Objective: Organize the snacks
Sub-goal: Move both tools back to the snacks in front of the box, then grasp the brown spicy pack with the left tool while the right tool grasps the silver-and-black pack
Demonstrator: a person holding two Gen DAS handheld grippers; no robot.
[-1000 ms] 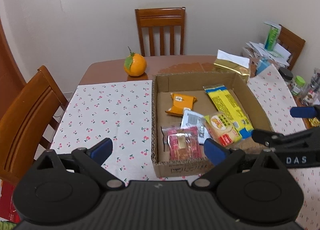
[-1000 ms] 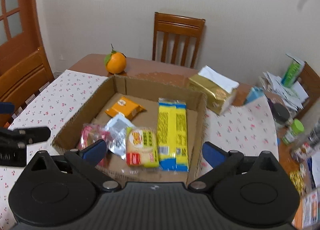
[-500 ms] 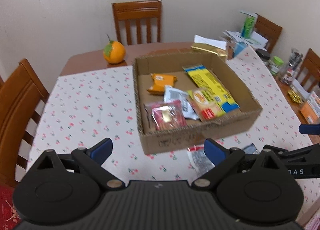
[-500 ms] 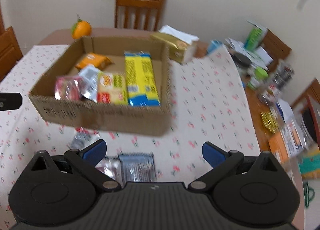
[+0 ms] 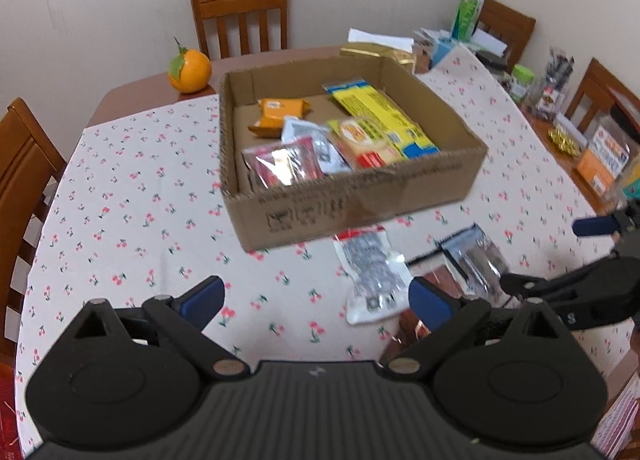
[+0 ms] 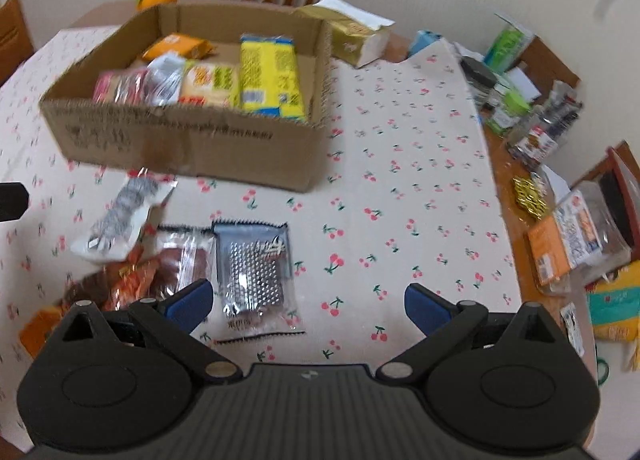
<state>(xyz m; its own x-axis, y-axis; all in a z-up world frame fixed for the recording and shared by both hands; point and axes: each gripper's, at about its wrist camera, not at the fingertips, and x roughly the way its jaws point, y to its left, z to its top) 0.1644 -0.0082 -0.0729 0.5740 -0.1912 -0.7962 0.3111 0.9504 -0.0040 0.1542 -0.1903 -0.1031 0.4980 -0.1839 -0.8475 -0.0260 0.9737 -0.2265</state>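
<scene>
A cardboard box (image 5: 360,204) (image 6: 188,140) on the cherry-print tablecloth holds several snack packs: yellow-blue, orange, silver, red. Loose snacks lie in front of it: a white and grey pack (image 5: 370,276) (image 6: 120,216), a silver-grey pack (image 6: 254,272) (image 5: 472,256), and brown and orange wrappers (image 6: 132,280). My left gripper (image 5: 316,298) is open and empty, above the cloth short of the box. My right gripper (image 6: 308,300) is open and empty, with the silver-grey pack by its left finger.
An orange (image 5: 189,70) sits at the table's far left. A gold bag (image 6: 352,38) lies behind the box. Jars, boxes and papers (image 6: 532,124) crowd the right edge. Wooden chairs (image 5: 242,14) surround the table.
Both grippers have pulled back from over the box toward the near edge. The loose snacks in front of the box have come into view. Both stay open.
</scene>
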